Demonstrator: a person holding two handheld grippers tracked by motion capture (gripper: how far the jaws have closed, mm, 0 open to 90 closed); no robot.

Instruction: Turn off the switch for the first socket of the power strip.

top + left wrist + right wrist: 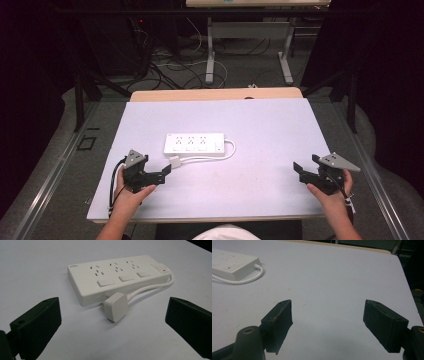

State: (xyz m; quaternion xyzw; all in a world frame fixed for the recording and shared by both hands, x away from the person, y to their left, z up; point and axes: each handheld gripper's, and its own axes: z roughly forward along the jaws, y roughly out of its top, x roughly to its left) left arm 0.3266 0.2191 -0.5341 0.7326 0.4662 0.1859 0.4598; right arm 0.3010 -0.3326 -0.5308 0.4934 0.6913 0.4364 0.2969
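A white power strip (195,143) with three sockets lies in the middle of the pale table top (270,125). Its white cable (231,150) loops round from the right end to a white plug (175,161), which lies loose just in front of the strip's left end. My left gripper (165,172) stands open close to the plug; in the left gripper view the plug (115,306) lies ahead between the wide-apart jaws of the gripper (113,323), untouched, with the strip (115,275) behind it. My right gripper (305,167) stands open near the table's right edge, nothing between its jaws (328,312).
The strip's switch end (233,265) and cable loop (249,280) lie far to the upper left in the right gripper view. A wooden strip (215,94) borders the table's far edge. Beyond it are loose floor cables (175,70) and another table's legs (210,55).
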